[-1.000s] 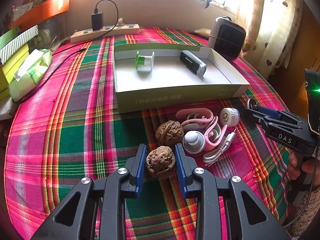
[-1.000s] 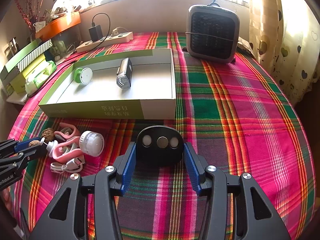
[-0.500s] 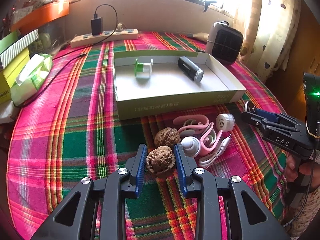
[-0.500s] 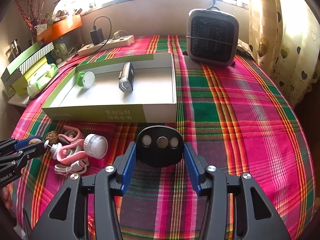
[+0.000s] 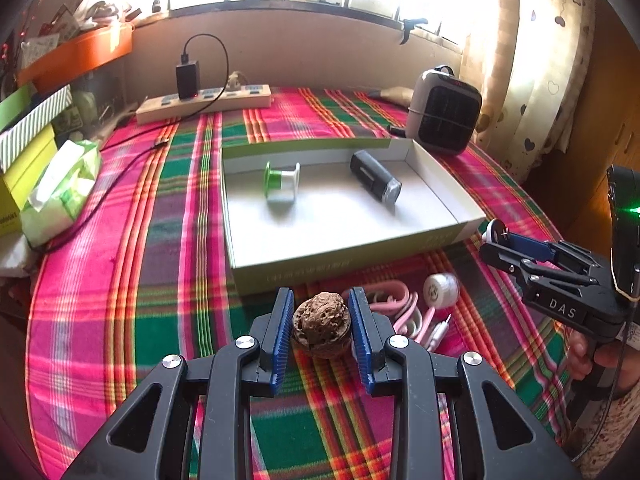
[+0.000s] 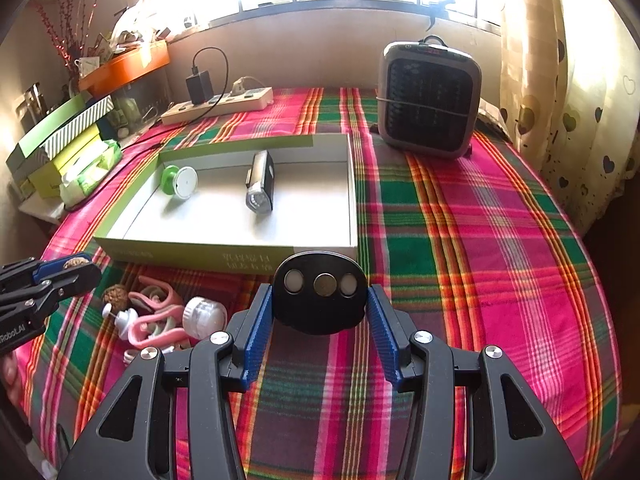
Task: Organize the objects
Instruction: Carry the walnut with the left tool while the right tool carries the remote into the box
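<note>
My left gripper (image 5: 320, 314) is shut on a brown walnut (image 5: 321, 330), held above the plaid cloth just in front of the shallow green-and-white box (image 5: 344, 258). Seen from the right wrist, a second walnut (image 6: 115, 294) lies on the cloth beside pink earphones (image 6: 156, 316) and a white round cap (image 6: 202, 316). My right gripper (image 6: 320, 320) is shut on a black oval disc (image 6: 320, 292) with three round insets, close to the box's near right corner. Inside the box lie a green spool (image 6: 182, 182) and a black cylinder device (image 6: 260, 186).
A small grey fan heater (image 6: 430, 100) stands at the back right. A power strip (image 6: 218, 104) with a charger lies along the back wall. A tissue pack (image 5: 60, 188) and stacked boxes (image 6: 60, 136) crowd the left edge. Curtains hang at the right.
My left gripper has risen with the walnut, which now hides the second walnut in the left wrist view. The right gripper with the disc has stayed put.
</note>
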Tool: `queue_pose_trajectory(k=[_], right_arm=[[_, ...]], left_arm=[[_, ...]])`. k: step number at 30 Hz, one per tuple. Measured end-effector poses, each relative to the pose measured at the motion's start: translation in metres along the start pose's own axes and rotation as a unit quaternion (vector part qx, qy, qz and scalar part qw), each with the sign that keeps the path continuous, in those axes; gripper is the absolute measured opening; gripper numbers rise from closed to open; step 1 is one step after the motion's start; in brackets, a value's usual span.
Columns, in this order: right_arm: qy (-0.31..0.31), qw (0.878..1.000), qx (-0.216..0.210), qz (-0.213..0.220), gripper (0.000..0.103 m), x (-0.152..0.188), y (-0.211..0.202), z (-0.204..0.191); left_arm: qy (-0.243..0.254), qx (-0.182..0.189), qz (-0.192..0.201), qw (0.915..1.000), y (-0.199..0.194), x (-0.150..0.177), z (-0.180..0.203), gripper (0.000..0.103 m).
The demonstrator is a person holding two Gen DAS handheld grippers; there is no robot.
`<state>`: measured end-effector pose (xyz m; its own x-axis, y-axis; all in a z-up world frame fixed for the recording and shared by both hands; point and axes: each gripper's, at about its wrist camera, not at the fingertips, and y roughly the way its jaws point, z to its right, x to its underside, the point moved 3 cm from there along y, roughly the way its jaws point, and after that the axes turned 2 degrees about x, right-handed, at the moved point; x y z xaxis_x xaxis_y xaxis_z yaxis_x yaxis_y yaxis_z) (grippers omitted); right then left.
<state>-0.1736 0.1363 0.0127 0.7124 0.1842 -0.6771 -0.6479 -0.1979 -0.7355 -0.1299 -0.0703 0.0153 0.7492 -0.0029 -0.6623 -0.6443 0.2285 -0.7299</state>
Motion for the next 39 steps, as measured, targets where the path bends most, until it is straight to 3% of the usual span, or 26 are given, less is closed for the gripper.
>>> queue_pose_trajectory(k=[16,39], right_arm=[[-0.025,1.0,-0.003,0.016,0.048,-0.037,0.011,-0.008],[-0.052,0.999,-0.007,-0.002,0.048,-0.083,0.067,-0.01]], left_arm=[[0.011,0.008,0.005,0.9999,0.023,-0.036,0.002,0.026],[0.018,0.005,-0.016,0.9997,0.077,-0.073,0.001,0.026]])
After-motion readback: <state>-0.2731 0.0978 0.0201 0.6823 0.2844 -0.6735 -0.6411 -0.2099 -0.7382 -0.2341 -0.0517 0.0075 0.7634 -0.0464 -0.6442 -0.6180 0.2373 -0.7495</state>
